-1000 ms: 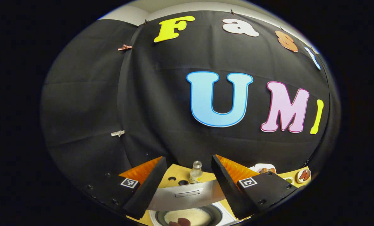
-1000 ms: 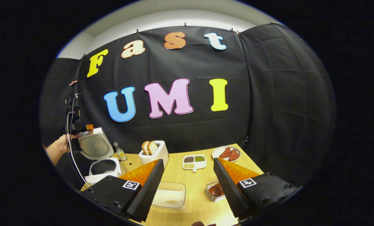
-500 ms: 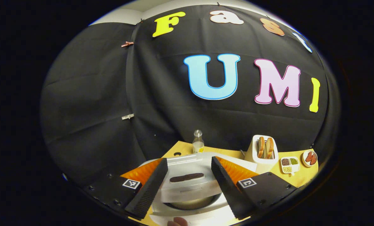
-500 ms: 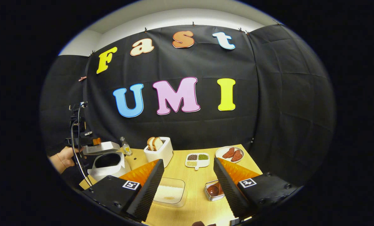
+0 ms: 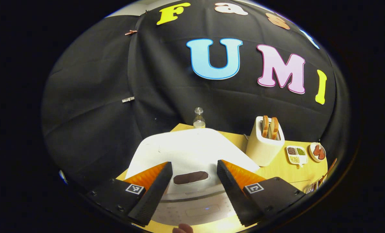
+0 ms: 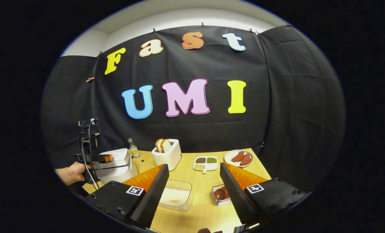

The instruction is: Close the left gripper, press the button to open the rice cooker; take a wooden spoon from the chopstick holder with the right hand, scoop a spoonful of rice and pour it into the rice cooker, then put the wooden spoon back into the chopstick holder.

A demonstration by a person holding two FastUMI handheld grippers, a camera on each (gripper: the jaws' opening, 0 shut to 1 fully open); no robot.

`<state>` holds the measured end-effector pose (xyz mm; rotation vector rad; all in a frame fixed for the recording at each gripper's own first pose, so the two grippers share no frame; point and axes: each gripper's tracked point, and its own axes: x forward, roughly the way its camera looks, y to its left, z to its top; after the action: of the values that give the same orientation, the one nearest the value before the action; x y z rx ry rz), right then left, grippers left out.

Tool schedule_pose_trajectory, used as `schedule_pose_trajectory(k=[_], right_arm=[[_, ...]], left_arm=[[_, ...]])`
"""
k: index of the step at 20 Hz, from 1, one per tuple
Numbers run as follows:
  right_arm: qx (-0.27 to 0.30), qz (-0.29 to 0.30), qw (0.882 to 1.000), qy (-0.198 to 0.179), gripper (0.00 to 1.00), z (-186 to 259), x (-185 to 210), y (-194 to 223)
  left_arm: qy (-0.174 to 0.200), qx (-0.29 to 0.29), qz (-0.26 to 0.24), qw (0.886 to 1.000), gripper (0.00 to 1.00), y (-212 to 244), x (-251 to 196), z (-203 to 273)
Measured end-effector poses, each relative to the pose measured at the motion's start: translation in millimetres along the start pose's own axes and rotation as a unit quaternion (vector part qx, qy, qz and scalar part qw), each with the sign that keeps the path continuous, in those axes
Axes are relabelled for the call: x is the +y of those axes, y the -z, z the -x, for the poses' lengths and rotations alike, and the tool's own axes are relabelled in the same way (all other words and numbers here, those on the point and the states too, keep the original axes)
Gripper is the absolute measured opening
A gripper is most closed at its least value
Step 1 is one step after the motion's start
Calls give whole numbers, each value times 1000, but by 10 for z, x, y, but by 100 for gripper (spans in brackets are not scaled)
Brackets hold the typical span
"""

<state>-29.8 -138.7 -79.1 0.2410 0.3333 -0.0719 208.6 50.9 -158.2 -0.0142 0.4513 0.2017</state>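
The white rice cooker [image 5: 186,149] stands with its lid down, right under my left gripper [image 5: 194,191]. That gripper is open, its fingers either side of the dark recess [image 5: 191,177] at the lid's front. In the right gripper view the cooker [image 6: 116,163] sits at the table's left end, with the left gripper [image 6: 93,158] and a hand [image 6: 71,171] at its lid. My right gripper [image 6: 194,194] is open and empty above the table. Below it lie a clear box of rice [image 6: 174,195] and a metal holder [image 6: 220,195] with a brown wooden piece in it.
A toaster with bread [image 6: 168,152], a small bottle [image 6: 133,149], a divided dish of beans [image 6: 206,162] and a plate of red pieces [image 6: 240,158] stand along the back of the wooden table [image 6: 195,215]. The black wall is close behind.
The cooker's lid, upright a second ago with rice showing in the pot, has come down shut under the left gripper. The right gripper has hardly moved.
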Motion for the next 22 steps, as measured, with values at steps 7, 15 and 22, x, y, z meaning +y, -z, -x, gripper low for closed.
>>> schedule_pose_trajectory(k=[7,15,22], right_arm=[[-4,-6,1000,4,98,52,-18,42],[-9,-13,1000,-3,98,-13,72,17],[-22,-5,1000,8,98,-51,19,-68]], left_arm=[[2,25,-8,1000,99,329,-19,-79],[10,24,-21,999,100,291,-23,-91],[61,-61,-42,995,96,-211,-93,221]])
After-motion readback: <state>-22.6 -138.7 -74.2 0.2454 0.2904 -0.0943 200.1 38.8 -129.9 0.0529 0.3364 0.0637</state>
